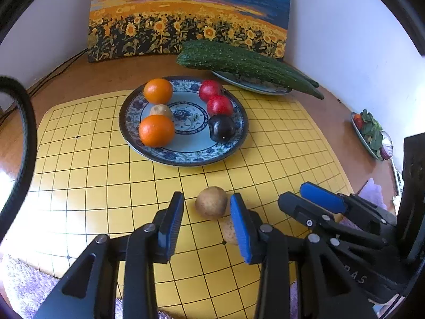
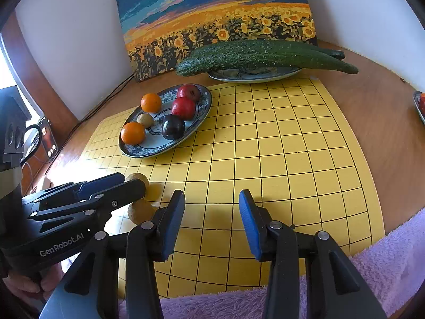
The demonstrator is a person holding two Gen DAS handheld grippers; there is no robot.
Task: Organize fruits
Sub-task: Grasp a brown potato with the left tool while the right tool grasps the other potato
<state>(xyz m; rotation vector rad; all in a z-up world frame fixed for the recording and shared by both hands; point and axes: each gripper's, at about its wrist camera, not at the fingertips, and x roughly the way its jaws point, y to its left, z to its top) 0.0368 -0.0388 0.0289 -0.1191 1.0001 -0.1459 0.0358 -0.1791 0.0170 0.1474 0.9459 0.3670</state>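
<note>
Blue pads (image 1: 170, 228) of the left gripper (image 1: 207, 223) stand apart, released, with a brown kiwi (image 1: 211, 205) sitting on the mat between their tips; neither pad visibly touches it. Just behind that fruit, partly hidden by the right-hand pad, lies a second kiwi (image 1: 230, 230). From the right wrist view the left gripper (image 2: 127, 186) reaches in low from the side, with one brown fruit at its tip and the other just below its lower finger.

Off to the side, the right gripper (image 2: 212, 224) hangs over bare mat, its fingers (image 2: 251, 224) spread wide and holding nothing. It also shows at the right edge of the left wrist view (image 1: 305, 199).

Both kiwis rest on a yellow grid mat (image 1: 279, 146) that covers a brown wooden table (image 2: 377, 122). Farther out on the mat sits a blue patterned plate (image 1: 186, 155) carrying two oranges (image 1: 156, 130), a small third kiwi (image 1: 160, 111) between them, two red apples (image 1: 219, 105) and a dark plum (image 1: 222, 127) along the opposite rim.

Beyond that plate, a second plate (image 2: 252, 75) bears long green cucumbers (image 2: 265, 54) that overhang both ends. A sunflower painting (image 1: 186, 16) leans against the white wall at the back. At the far right edge a third dish (image 1: 370, 133) holds leafy greens. Purple fuzzy cloth (image 2: 385, 260) borders the near edge of the mat.
</note>
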